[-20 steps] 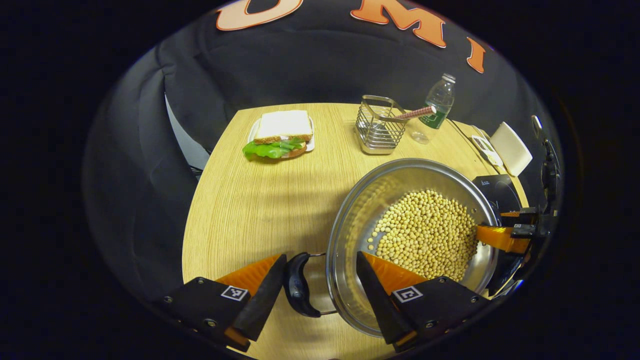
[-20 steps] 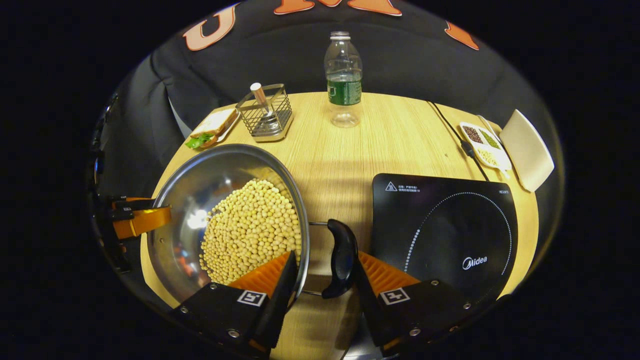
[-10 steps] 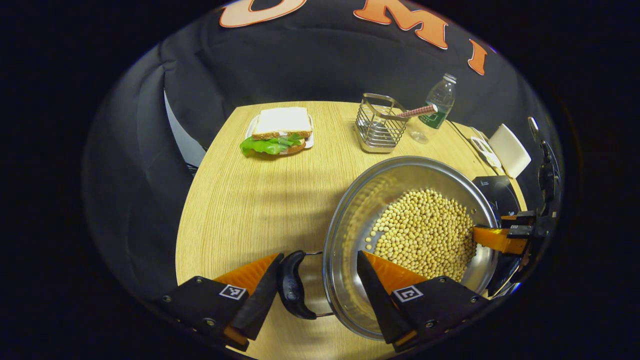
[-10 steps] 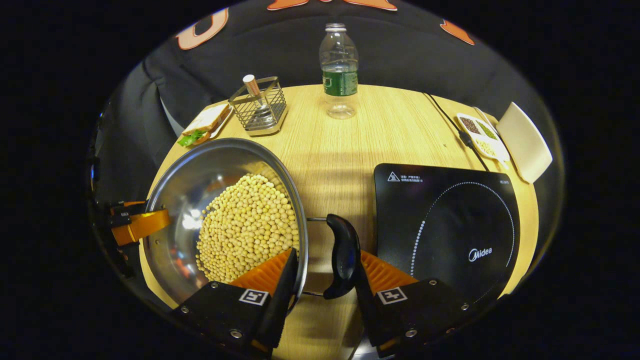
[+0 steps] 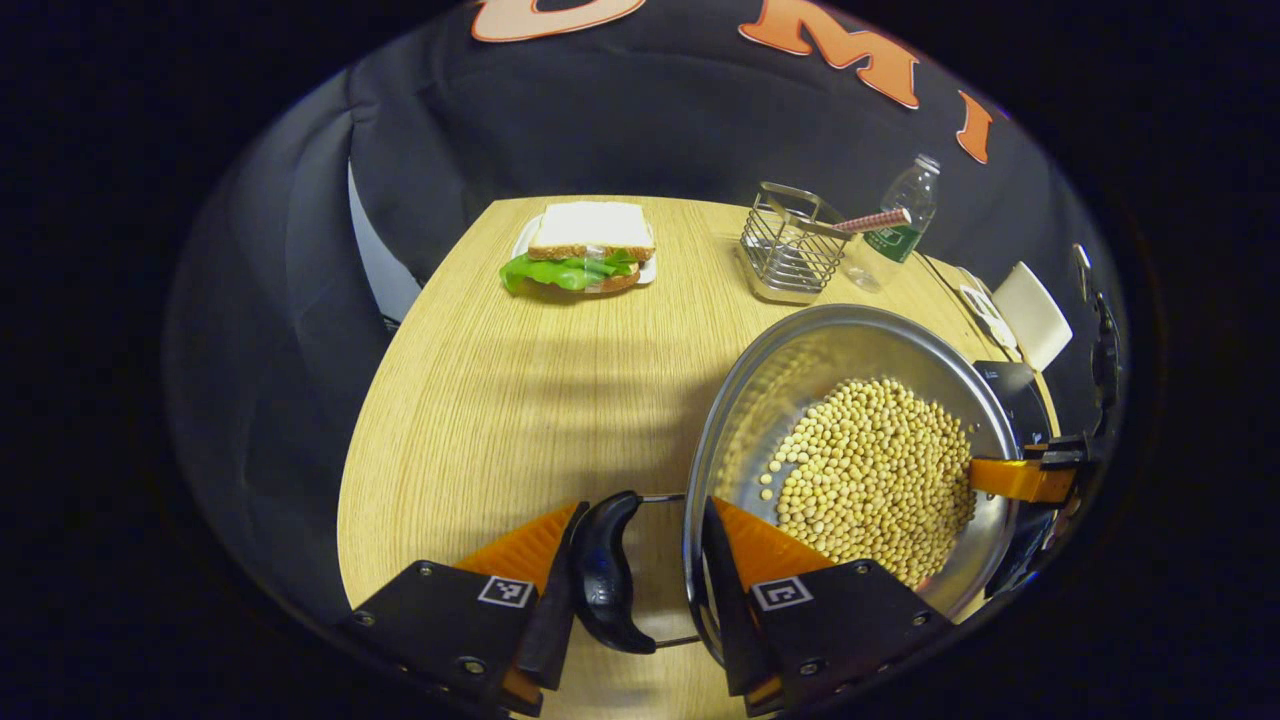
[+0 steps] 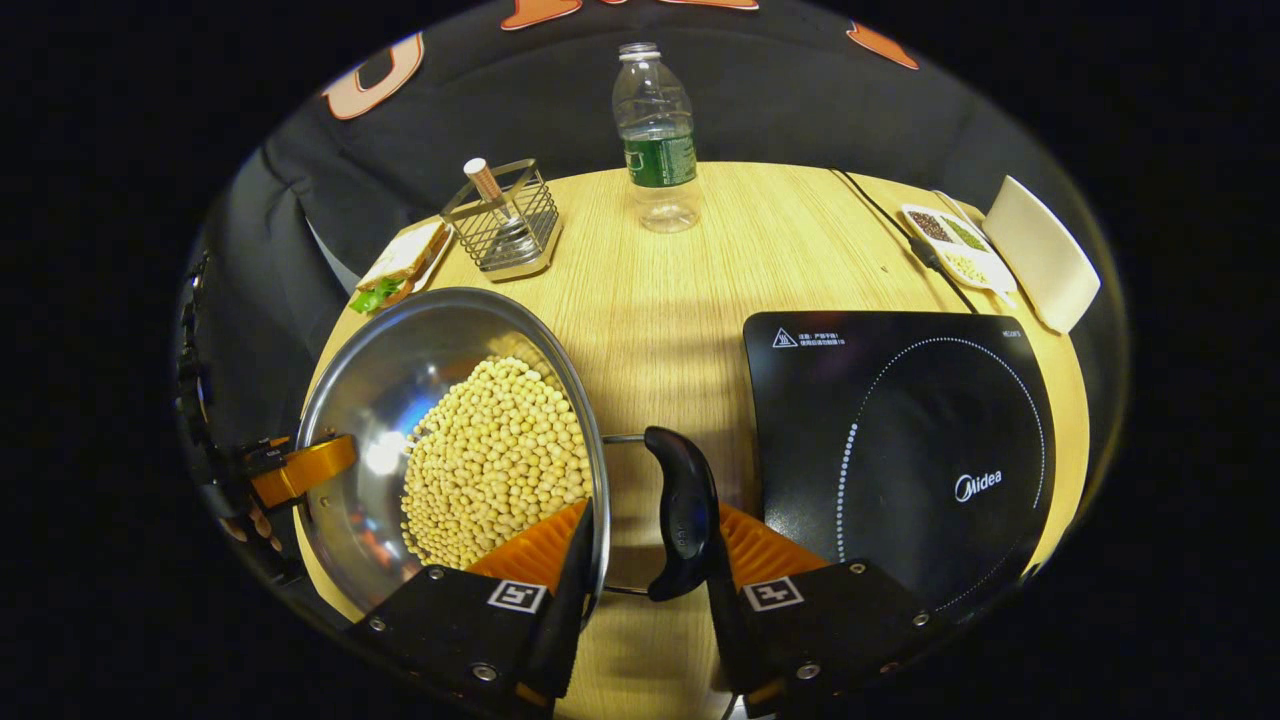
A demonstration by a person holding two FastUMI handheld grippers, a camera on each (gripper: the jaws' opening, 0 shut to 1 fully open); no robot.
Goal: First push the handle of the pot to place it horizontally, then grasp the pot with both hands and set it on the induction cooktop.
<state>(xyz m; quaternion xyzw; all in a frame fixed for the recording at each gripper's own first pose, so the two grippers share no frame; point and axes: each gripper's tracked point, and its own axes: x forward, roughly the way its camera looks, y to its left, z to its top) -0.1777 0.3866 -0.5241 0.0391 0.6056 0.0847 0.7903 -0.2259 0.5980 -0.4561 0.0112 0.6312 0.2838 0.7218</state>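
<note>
Left gripper view, nearest first: left hand-held gripper (image 5: 635, 590) straddles the pot's (image 5: 800, 360) left handle (image 5: 605, 585) and rim, one finger outside the black grip, one inside the steel wall; jaws narrow, both seem to press on the handle and rim, so judged a closed grasp. Right gripper view: right hand-held gripper (image 6: 642, 580) does the same at the right handle (image 6: 682, 525), one finger in the soybeans (image 6: 490, 460), one touching the grip's outer side; judged clamped too. Both handles lie horizontal, which lets the fingers pinch them with the wall. Pot looks tilted and held at both sides, probably lifted or about to be; contact with the table (image 6: 660, 300) cannot be told. Induction cooktop (image 6: 900, 440) sits just right of the pot, bare, so the carry is short. Farther back: sandwich plate (image 5: 585, 255), wire caddy (image 6: 505, 225), water bottle (image 6: 655, 140), divided dish (image 6: 950, 250), white lid (image 6: 1040, 255). Black cloth wall behind.
</note>
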